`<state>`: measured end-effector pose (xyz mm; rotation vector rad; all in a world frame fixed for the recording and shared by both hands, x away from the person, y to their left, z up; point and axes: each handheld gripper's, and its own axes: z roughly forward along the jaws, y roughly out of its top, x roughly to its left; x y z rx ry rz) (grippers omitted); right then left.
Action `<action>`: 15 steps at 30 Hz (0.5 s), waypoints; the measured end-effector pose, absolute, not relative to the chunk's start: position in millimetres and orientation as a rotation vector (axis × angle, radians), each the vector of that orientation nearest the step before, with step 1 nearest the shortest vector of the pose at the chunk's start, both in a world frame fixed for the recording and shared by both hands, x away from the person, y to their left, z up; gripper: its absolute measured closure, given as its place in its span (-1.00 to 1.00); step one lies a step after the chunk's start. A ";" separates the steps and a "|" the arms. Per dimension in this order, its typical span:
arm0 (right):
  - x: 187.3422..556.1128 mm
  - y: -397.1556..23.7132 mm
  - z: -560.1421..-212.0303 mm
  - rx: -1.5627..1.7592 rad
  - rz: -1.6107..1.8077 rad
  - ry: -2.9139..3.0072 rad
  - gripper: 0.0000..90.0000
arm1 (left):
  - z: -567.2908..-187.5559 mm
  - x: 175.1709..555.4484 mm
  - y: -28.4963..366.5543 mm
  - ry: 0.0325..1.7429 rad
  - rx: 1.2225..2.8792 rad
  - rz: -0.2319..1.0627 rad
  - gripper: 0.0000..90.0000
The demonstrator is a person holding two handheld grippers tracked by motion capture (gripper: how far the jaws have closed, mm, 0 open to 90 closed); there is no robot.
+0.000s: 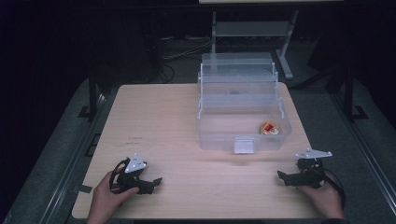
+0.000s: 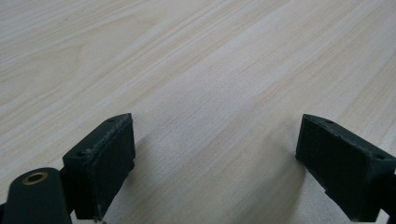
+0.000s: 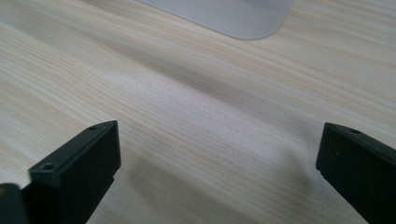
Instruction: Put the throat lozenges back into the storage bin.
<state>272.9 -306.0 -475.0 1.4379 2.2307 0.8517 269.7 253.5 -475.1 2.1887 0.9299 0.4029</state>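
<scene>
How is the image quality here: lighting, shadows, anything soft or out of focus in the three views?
High view: table evenly lit, surroundings nearly black; the clear box looks hazy. Left gripper view: wood grain sharp, soft shadows under the open left gripper. Right gripper view: the box corner is blurred at top, with a broad shadow band below it.

A pale wooden table [image 1: 177,121] carries a clear plastic box [image 1: 243,135]

Box [image 1: 243,116] at table's [image 1: 163,121] far right, small round thing [image 1: 269,128] inside
</scene>
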 end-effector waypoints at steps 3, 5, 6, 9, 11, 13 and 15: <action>270.9 -306.3 -480.7 1.428 0.874 2.217 -1.00 | -475.1 269.7 253.5 0.930 2.189 0.403 -0.75; 269.8 -307.2 -481.7 1.422 0.890 2.207 -1.00 | -475.1 269.7 253.5 0.930 2.189 0.403 -0.75; 269.2 -307.4 -482.5 1.414 0.895 2.203 -1.00 | -475.1 269.7 253.5 0.930 2.188 0.403 -0.75; 268.0 -307.6 -483.7 1.409 0.911 2.194 -1.00 | -475.2 269.6 253.4 0.930 2.187 0.404 -0.75; 268.0 -307.7 -483.7 1.408 0.911 2.194 -1.00 | -475.2 269.6 253.4 0.930 2.187 0.404 -0.75; 268.0 -307.7 -483.8 1.408 0.912 2.194 -1.00 | -475.3 269.6 253.4 0.930 2.186 0.405 -0.75; 268.0 -307.7 -483.8 1.408 0.912 2.194 -1.00 | -475.2 269.6 253.4 0.930 2.187 0.404 -0.75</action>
